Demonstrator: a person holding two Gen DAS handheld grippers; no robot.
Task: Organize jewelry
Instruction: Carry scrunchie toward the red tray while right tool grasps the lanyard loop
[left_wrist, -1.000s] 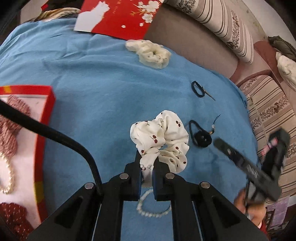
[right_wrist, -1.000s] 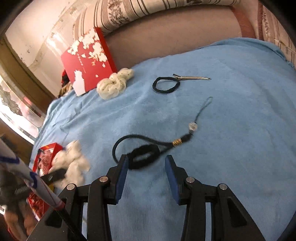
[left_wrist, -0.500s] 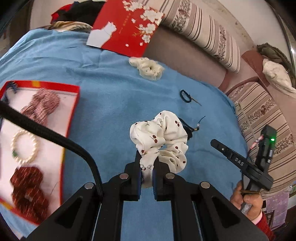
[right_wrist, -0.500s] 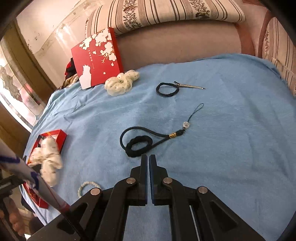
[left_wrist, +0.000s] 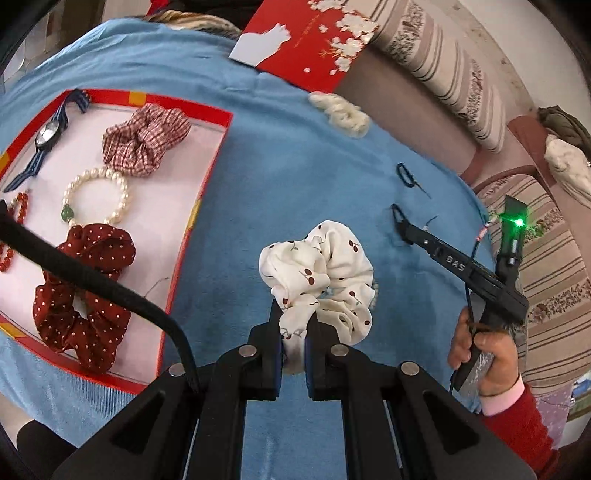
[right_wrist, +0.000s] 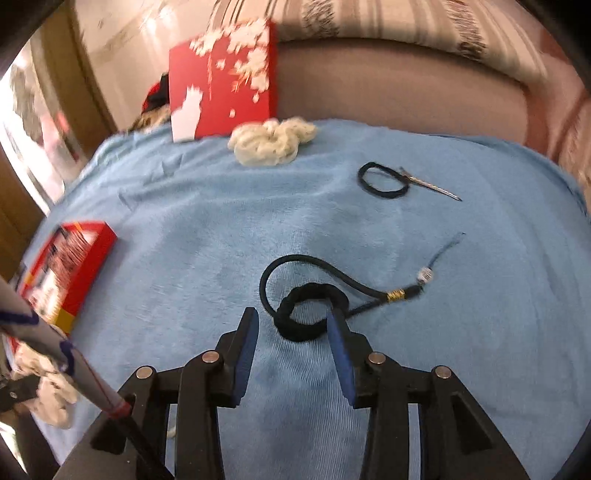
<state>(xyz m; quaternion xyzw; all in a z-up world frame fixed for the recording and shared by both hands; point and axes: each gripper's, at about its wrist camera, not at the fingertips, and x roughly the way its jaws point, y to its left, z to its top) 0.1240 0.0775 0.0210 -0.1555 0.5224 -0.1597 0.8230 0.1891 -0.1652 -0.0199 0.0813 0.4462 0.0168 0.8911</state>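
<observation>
the red-rimmed tray (left_wrist: 218, 114) already holds several pieces. the left hand-held gripper (left_wrist: 293, 325) pinches the white cherry-print fabric scrunchie (left_wrist: 317, 273) beside it; the right hand-held gripper (right_wrist: 291, 325), spread, straddles the black braided cord loop (right_wrist: 310, 314) on the blue cloth (right_wrist: 184, 221).

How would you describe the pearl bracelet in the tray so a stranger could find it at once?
Start at the red-rimmed tray on the blue cloth, seen in the left wrist view. Inside it, between the checked scrunchie and the dotted dark red scrunchie, lies the pearl bracelet. It alone is a ring of white beads with one green bead.
</observation>
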